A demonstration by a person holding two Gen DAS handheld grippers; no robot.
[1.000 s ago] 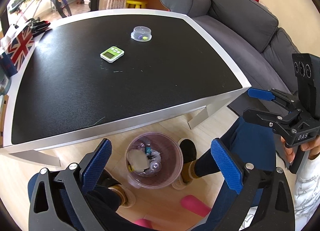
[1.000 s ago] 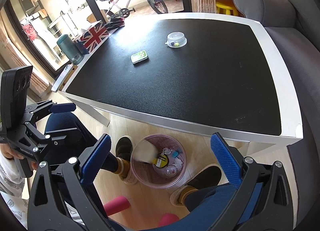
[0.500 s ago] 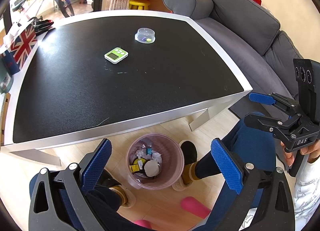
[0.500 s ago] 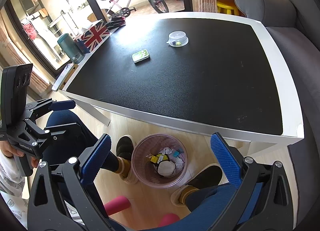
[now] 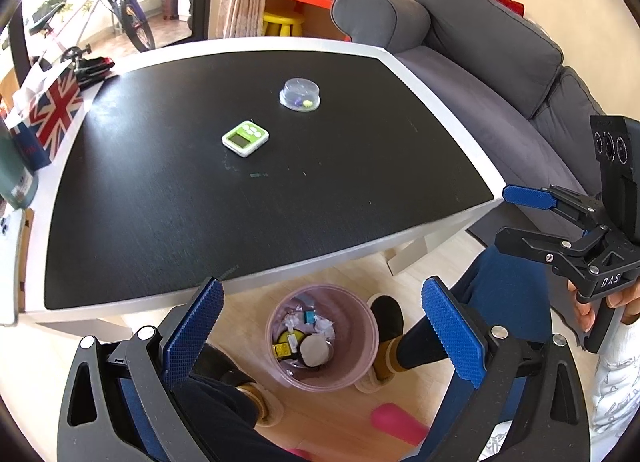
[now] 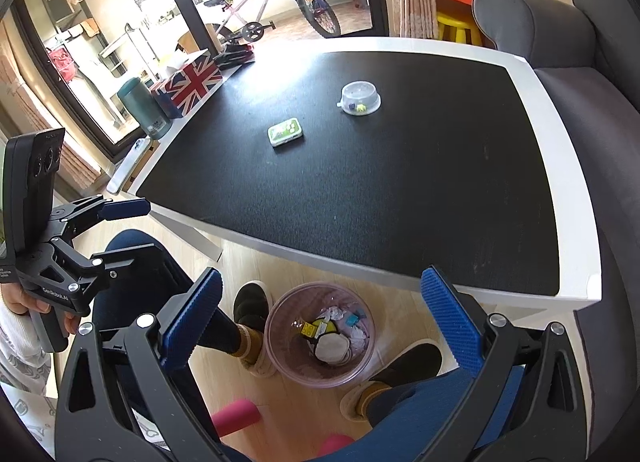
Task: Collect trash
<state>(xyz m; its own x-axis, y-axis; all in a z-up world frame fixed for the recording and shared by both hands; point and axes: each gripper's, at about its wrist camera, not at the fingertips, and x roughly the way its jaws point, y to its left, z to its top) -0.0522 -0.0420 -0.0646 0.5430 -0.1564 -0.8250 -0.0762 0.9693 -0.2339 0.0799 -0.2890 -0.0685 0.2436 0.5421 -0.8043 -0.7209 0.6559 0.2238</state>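
Both my grippers, left gripper (image 5: pixel 320 326) and right gripper (image 6: pixel 320 318), jaws apart, empty. Trash sits in bin (image 5: pixel 362 376) on the floor between my feet. Bench (image 5: pixel 280 222) carries only timer (image 5: pixel 245 138) and lidded dish (image 5: pixel 300 95); collection judged nearly complete.

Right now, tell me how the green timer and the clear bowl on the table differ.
The timer is flat, square and solid green; the bowl is round, domed, see-through, with small coloured bits showing inside. The timer lies nearer the table's front edge; the bowl sits farther back. Both rest on the black top, apart from each other.
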